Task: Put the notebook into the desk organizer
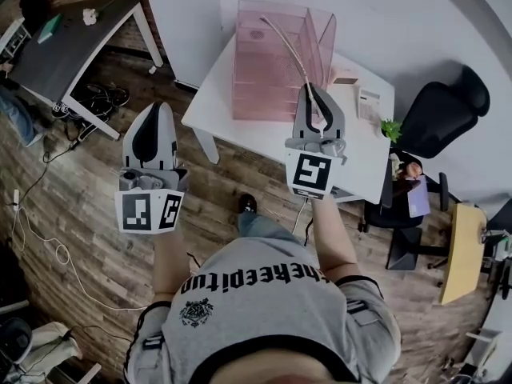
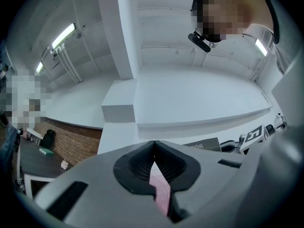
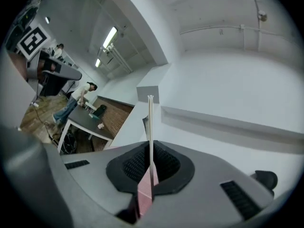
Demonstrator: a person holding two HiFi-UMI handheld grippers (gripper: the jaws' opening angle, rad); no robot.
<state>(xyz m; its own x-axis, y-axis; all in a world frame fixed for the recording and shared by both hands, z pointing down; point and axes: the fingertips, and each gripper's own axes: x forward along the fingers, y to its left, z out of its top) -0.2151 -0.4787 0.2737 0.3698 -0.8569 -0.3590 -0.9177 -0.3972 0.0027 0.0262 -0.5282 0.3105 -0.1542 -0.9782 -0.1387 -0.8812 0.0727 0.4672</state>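
Note:
A pink translucent desk organizer [image 1: 276, 62] stands on the white table [image 1: 212, 106]. My right gripper [image 1: 314, 94] is shut on a thin notebook [image 1: 284, 48], which shows edge-on and rises from the jaws in front of the organizer. In the right gripper view, the notebook [image 3: 150, 127] stands as a narrow pale strip clamped between the black pads [image 3: 166, 167] of the right gripper [image 3: 151, 151]. My left gripper [image 1: 158, 109] hovers over the wood floor, left of the table, with nothing in it. In the left gripper view, the left gripper [image 2: 154, 148] has its jaws together, with a sliver of pink showing beneath them.
On the table's right end lie a white calculator-like device [image 1: 369, 102] and a small green plant [image 1: 390, 128]. A black office chair [image 1: 440, 114] stands right of the table. A dark desk [image 1: 68, 50] is at far left, with cables [image 1: 48, 238] on the floor.

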